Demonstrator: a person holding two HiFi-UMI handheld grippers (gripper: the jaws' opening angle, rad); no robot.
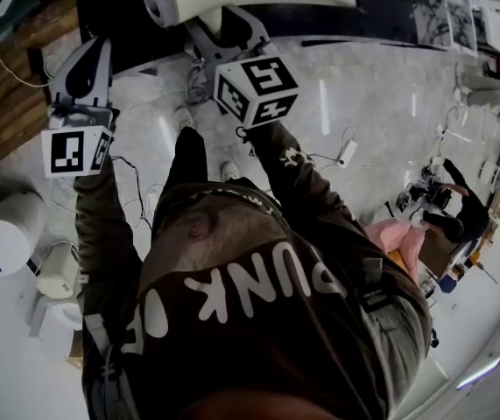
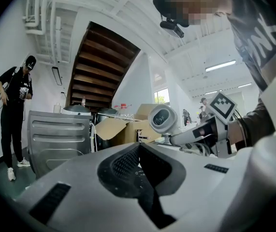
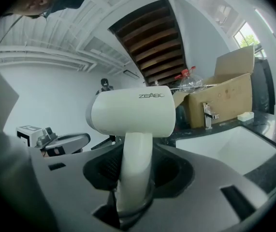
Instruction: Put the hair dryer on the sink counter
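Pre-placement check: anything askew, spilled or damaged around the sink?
Nothing spilled or damaged. Hair dryer upright in the right gripper, held by its handle. Only oddity: open cardboard box on the counter by the faucet.

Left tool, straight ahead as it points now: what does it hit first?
Likely the faucet dead ahead of the left tool's closed tips, with the cardboard box behind it; depth is unclear. The hair dryer sits right of that line.

hair dryer [image 3: 130, 115] white; cardboard box [image 3: 225, 98] brown; sink [image 3: 229, 146] white; stairs [image 3: 152, 37] dark brown.
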